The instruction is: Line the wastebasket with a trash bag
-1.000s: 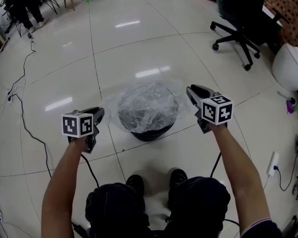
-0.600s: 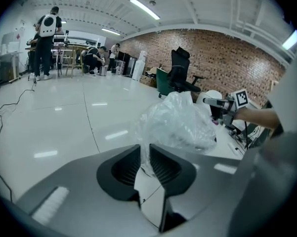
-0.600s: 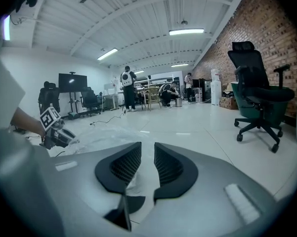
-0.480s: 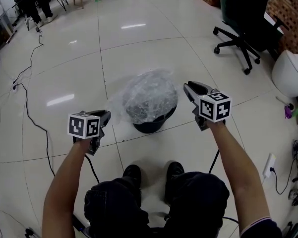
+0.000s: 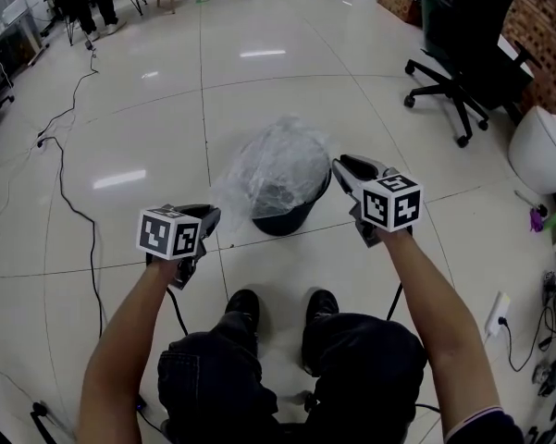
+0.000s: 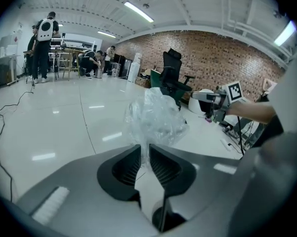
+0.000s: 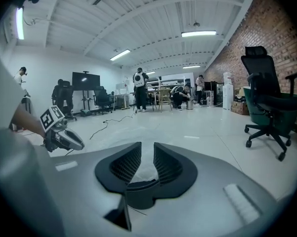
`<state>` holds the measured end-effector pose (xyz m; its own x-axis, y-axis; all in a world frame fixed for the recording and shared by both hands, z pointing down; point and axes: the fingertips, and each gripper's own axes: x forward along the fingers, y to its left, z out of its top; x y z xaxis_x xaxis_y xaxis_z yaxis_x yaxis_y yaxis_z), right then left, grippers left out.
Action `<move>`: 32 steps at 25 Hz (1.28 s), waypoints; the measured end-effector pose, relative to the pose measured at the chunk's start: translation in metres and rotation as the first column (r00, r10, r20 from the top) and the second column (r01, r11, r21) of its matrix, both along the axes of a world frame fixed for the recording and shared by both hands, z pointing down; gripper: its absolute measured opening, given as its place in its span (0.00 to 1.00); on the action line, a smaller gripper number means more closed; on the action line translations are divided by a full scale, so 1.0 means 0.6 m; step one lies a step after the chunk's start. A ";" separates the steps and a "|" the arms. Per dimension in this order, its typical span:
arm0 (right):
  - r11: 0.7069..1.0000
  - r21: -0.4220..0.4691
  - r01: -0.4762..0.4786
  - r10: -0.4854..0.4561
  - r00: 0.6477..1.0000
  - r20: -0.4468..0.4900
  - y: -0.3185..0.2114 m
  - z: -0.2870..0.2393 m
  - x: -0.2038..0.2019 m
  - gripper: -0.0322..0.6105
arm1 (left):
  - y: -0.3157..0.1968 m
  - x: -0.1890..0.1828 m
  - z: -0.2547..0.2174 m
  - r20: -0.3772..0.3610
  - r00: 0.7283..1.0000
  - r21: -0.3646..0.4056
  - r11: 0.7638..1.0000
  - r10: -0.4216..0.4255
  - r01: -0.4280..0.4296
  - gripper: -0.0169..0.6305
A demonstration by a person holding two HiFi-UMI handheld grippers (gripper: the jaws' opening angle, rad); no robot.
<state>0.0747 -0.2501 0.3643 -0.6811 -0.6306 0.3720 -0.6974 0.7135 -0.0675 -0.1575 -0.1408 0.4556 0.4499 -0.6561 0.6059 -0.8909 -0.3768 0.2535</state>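
Bag over basket: a person is holding a clear trash bag (image 5: 276, 160) above a dark wastebasket (image 5: 282, 218) standing on a glossy tiled floor (image 5: 148, 109), with a gripper at either side.

The left gripper (image 6: 144, 153) is pinching a fold of the film between nearly closed jaws. The right gripper (image 7: 147, 156) is gripping the bag's right edge with its jaws narrow, and the pale film between them is showing only faintly. The billowing plastic is veiling the wastebasket's mouth, leaving just its lower wall in sight. How far the bag is reaching inside cannot be made out.
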 end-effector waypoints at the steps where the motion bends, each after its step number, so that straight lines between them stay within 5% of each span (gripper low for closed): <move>1: 1.000 0.001 0.009 -0.009 1.000 -0.002 0.009 -0.001 -0.004 0.16 | 0.007 0.006 -0.002 0.001 1.000 0.001 1.000 0.007 -0.007 0.13; 15: 0.997 0.022 0.072 -0.072 0.997 -0.020 0.067 -0.018 -0.019 0.16 | 0.056 0.064 -0.021 -0.005 0.999 0.026 0.998 0.051 -0.051 0.14; 21: 0.997 0.031 0.071 -0.070 0.997 -0.010 0.062 -0.028 -0.022 0.16 | 0.049 0.048 -0.029 0.026 0.999 0.027 0.999 0.025 -0.025 0.26; 32: 0.997 0.036 0.075 -0.075 0.997 0.004 0.038 -0.029 -0.054 0.16 | 0.039 -0.001 0.013 0.042 0.999 -0.081 0.997 -0.010 0.014 0.37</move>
